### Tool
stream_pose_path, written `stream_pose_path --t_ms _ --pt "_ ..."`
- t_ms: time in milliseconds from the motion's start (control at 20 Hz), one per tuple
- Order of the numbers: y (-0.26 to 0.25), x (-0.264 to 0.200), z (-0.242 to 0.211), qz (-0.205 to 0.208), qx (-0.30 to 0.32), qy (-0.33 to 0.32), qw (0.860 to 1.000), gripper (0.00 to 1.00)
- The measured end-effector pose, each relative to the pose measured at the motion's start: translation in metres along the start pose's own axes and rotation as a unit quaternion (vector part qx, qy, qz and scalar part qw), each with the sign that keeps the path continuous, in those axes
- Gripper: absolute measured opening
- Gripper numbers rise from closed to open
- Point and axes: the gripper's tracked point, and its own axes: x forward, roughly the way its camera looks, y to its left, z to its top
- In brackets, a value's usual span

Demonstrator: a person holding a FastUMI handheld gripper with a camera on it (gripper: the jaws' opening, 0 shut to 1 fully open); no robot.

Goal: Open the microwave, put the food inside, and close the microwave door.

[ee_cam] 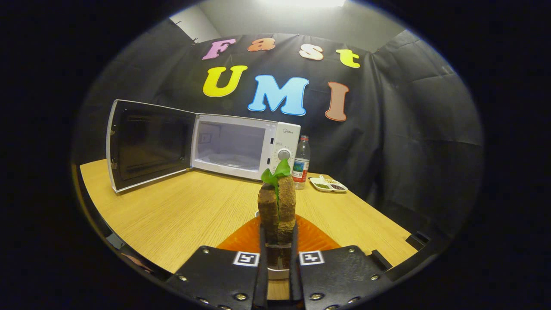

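Food held upright between the fingers, open microwave ahead and to the left.

Food (277,206), a brown sandwich-like block with a green leaf on top, stands with its long axis vertical, and the gripper (278,254) is clenched on its lower part, one finger pressing on each side. It sits over an orange plate (318,241) on the wooden table (172,206); I cannot tell if it touches the plate. The microwave (245,146) stands well beyond the fingers, a little to the left, with its door (146,142) swung wide to the left and the cavity free. I judge the coming move must go forward and leftward. A bottle (301,162) and a small dish (328,185) stand right of the oven.
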Motion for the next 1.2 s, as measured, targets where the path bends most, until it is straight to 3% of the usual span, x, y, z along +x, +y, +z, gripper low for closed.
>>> stream_pose_path --t_ms 250,600,900,1200 --pt "0.005 -0.01 0.045 -0.003 -0.002 -0.048 0.999 0.19" --pt "0.066 0.014 0.09 0.059 0.007 -0.083 0.995 0.19" --pt "0.124 0.053 0.12 0.119 0.056 -0.086 0.988 0.19" --pt "0.154 0.131 0.121 0.126 0.059 -0.054 0.989 0.19"
